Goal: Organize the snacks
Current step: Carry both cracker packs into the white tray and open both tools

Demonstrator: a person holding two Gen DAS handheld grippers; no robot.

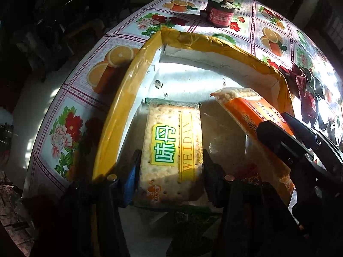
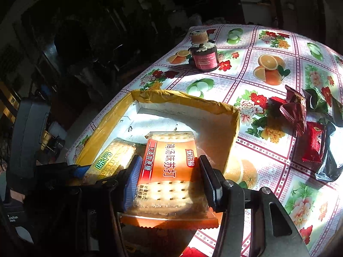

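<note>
A shallow white box with a yellow taped rim (image 1: 120,98) (image 2: 233,115) sits on the flowered tablecloth. My left gripper (image 1: 170,162) is shut on a green WEIDAN cracker pack (image 1: 171,143), held over the box's left side; the pack also shows in the right wrist view (image 2: 111,160). My right gripper (image 2: 169,175) is shut on an orange soda cracker pack (image 2: 171,165), held over the box's right side, tilted up. That pack (image 1: 246,111) and the right gripper's black body show at the right of the left wrist view.
A small dark red jar with a cork-like top (image 1: 220,10) (image 2: 203,55) stands beyond the box. Several red, green and dark candy wrappers (image 2: 308,128) (image 1: 308,98) lie on the cloth to the right of the box. The table's left edge drops into dark clutter.
</note>
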